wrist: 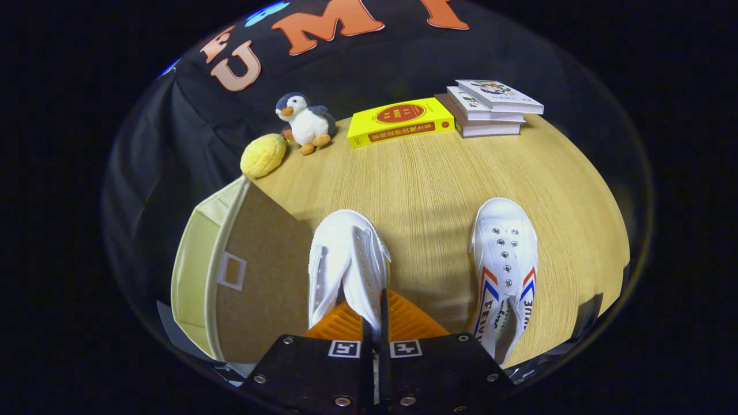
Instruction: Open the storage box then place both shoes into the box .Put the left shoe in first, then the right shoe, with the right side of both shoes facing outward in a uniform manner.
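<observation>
My gripper (377, 314) is shut on the rear collar of a white canvas shoe (345, 259), which points away from me, tilted, above the wooden table (426, 184). The second white shoe (504, 271), with red and blue stripes on its side, lies flat on the table to the right of the fingers. Just left of the held shoe stands the storage box (253, 271), brown-sided with a cream lining; its opening faces left, away from the shoe, and its inside is hidden from me.
Along the table's far edge sit a yellow round plush (263, 154), a penguin toy (305, 122), a yellow book (400, 121) and a stack of three books (490, 106).
</observation>
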The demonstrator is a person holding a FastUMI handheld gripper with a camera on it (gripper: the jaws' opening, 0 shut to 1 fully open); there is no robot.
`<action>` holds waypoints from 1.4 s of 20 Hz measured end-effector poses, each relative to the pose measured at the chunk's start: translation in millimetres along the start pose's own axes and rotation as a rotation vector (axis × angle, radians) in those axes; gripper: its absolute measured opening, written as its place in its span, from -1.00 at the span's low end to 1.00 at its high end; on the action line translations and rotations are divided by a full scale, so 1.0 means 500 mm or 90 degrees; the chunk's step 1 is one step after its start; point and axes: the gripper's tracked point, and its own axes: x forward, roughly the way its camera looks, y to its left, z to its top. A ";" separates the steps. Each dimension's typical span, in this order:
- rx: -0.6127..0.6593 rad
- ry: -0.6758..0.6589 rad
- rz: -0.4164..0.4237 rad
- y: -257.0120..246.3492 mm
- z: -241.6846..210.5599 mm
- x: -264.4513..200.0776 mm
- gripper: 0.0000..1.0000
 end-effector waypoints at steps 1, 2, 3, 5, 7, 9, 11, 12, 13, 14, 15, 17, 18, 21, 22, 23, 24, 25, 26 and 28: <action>0.001 -0.011 0.001 0.011 0.019 -0.016 -0.92; 0.007 -0.013 0.005 0.026 0.037 -0.031 -0.92; 0.017 -0.011 0.016 0.044 0.049 -0.046 -0.92; 0.046 -0.018 0.039 0.084 0.084 -0.075 -0.91; 0.046 -0.032 0.051 0.124 0.114 -0.104 -0.92; 0.037 -0.032 0.071 0.168 0.128 -0.129 -0.92; 0.030 -0.037 0.095 0.215 0.143 -0.153 -0.92; 0.025 -0.033 0.101 0.238 0.145 -0.160 -0.92; 0.022 -0.030 0.106 0.260 0.146 -0.162 -0.92; 0.022 -0.029 0.111 0.287 0.148 -0.158 -0.92; 0.019 -0.028 0.118 0.314 0.147 -0.153 -0.92; 0.013 -0.015 0.128 0.368 0.130 -0.131 -0.92; 0.008 -0.001 0.130 0.392 0.115 -0.116 -0.92; 0.002 0.049 0.117 0.441 0.053 -0.060 -0.92; -0.004 0.063 0.109 0.452 0.036 -0.040 -0.92; -0.003 0.077 0.099 0.458 0.018 -0.021 -0.92; 0.001 0.086 0.089 0.461 0.003 0.000 -0.92; 0.005 0.100 0.076 0.462 -0.012 0.020 -0.92; 0.012 0.113 0.062 0.461 -0.025 0.039 -0.92; 0.013 0.134 0.039 0.463 -0.046 0.069 -0.92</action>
